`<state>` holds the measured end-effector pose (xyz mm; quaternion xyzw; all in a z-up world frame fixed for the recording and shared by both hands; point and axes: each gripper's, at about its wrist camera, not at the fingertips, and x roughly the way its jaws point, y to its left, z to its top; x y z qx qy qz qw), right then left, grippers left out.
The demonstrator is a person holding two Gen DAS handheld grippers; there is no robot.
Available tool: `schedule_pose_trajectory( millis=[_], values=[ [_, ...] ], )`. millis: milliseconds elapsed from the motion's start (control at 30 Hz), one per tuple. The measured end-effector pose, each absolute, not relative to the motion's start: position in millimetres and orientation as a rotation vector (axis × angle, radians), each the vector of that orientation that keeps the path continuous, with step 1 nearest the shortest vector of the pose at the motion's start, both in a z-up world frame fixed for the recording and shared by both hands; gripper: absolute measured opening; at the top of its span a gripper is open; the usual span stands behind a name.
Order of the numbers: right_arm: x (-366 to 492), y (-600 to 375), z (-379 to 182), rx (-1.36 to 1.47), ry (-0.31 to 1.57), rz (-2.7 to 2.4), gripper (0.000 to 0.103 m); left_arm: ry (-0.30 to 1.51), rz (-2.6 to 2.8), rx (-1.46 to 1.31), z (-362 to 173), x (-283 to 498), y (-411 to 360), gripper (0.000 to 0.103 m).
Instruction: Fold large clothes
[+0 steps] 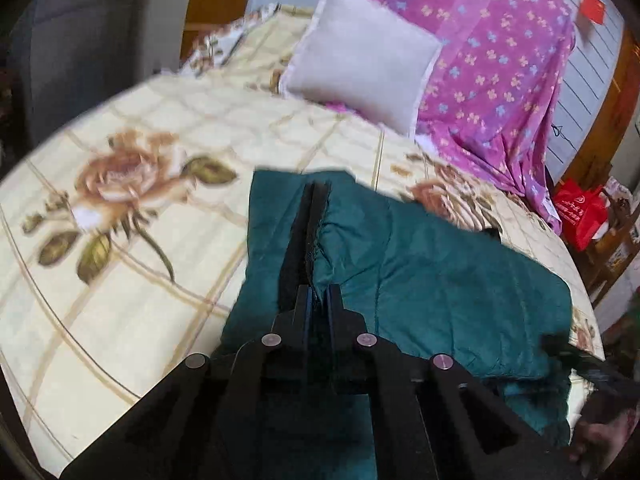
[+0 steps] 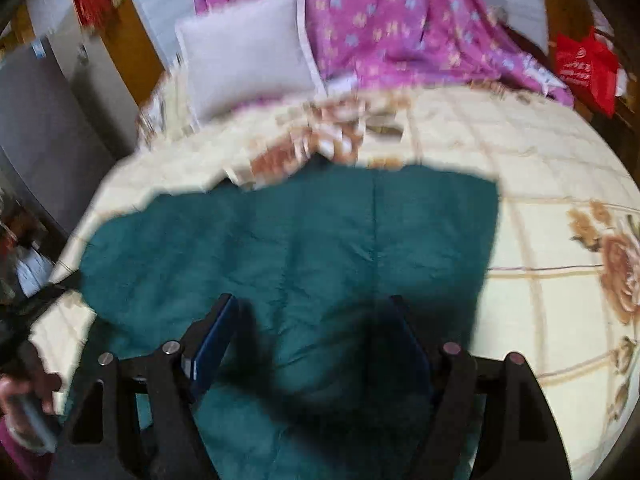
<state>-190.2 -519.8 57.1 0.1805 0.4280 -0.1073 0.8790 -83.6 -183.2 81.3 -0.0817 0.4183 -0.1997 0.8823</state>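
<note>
A dark teal garment (image 1: 440, 280) lies spread on a bed with a cream, rose-printed bedspread (image 1: 120, 240). In the left wrist view my left gripper (image 1: 314, 200) is shut on the garment's left part, and the cloth puckers along the closed fingers. In the right wrist view the teal garment (image 2: 320, 240) fills the middle. My right gripper (image 2: 312, 320) hangs just over its near part with the jaws wide apart. Its blue-padded fingers (image 2: 212, 340) pinch nothing. This view is blurred.
A grey-white pillow (image 1: 360, 56) and a purple flowered sheet (image 1: 500, 60) lie at the head of the bed. A red bag (image 1: 580, 212) sits off the bed's right side. A person's hand (image 2: 24, 400) shows at the lower left edge of the right wrist view.
</note>
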Motion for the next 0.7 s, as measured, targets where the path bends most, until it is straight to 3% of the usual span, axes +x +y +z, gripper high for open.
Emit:
schedule_pose_trajectory(
  millis=[67,267,300,467,700],
  values=[
    [-183.8,-513.2,53.8,0.313,0.897,-0.242,0.079,0.879,-0.422,-0.205,85.0,-84.0,-176.3,0.000],
    [-209.7,-524.3,106.8,0.282,0.784,-0.256,0.079,0.694,-0.416,-0.203,131.3,-98.7,-172.4,0.037],
    [-212.3,-527.4,114.4,0.279,0.766,-0.265,0.079,0.672,-0.428,-0.194,135.3,-99.3,-177.1,0.040],
    [-192.4,-533.2,119.6,0.272,0.769,-0.269,0.079,0.723,-0.431,-0.090,118.8,-84.3,-218.6,0.041],
    [-140.1,-523.8,59.9,0.234,0.853,-0.300,0.080,0.882,-0.349,0.060,55.6,-55.8,-252.7,0.041]
  ],
)
